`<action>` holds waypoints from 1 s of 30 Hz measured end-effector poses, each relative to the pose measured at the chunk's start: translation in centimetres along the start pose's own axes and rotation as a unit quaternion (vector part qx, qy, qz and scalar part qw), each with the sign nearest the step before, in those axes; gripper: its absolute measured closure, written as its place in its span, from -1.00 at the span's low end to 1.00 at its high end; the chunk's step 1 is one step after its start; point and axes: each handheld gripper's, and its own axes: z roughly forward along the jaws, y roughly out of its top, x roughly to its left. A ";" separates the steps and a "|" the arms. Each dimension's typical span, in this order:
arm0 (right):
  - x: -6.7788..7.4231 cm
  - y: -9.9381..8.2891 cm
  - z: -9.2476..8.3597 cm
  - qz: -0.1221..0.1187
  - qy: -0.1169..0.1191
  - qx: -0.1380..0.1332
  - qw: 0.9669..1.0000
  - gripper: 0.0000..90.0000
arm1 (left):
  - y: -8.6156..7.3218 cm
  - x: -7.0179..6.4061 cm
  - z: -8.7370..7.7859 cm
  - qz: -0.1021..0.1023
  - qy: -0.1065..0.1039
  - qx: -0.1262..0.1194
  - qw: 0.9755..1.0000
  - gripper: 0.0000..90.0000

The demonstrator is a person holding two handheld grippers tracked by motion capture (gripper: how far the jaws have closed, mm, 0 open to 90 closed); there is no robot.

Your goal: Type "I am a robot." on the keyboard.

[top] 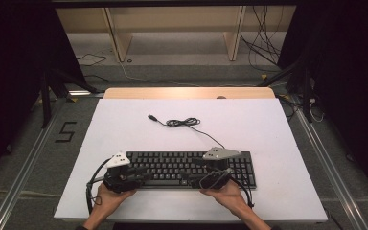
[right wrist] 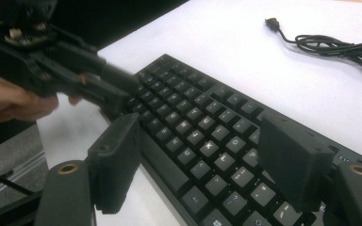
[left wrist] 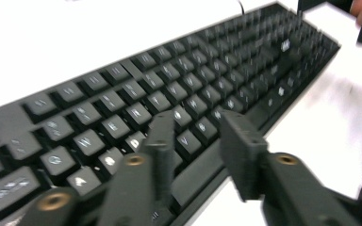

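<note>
**Both tools over the keyboard, nothing gripped**

Keyboard (top: 191,167) lies flat at the 6 o'clock edge of the white tabletop (top: 124,124), long side facing the person. This looks like a typing position, within reach of both hands. Its cable (top: 184,122) runs off toward 12 o'clock and ends in a loose coil with the plug unconnected.

Left tool (left wrist: 200,141): jaws part open, hovering over the front edge near the bottom key row, nothing between them. Frame is blurred.

Right tool (right wrist: 207,162): jaws spread wide above the keys, holding nothing.

Each tool sits at its own end of the keyboard, 9 and 3 o'clock, likely to press keys or lift it.

Writing: key legends too blurred to read. A "5" (top: 66,132) is marked on the floor at 9 o'clock.
</note>
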 end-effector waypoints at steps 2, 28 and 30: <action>0.0 0.0 0.0 0.001 0.000 -0.001 1.000 -0.30 | 0.0 0.4 -0.4 -0.012 0.002 -0.012 1.000 0.20; 0.1 -0.1 0.0 -0.003 0.003 -0.001 1.000 -0.31 | -0.3 3.9 -2.6 -0.076 0.075 -0.045 0.993 0.41; 0.1 -0.1 0.0 -0.002 0.003 0.000 1.000 -0.31 | -0.4 3.9 -2.4 -0.070 0.080 -0.034 0.994 0.59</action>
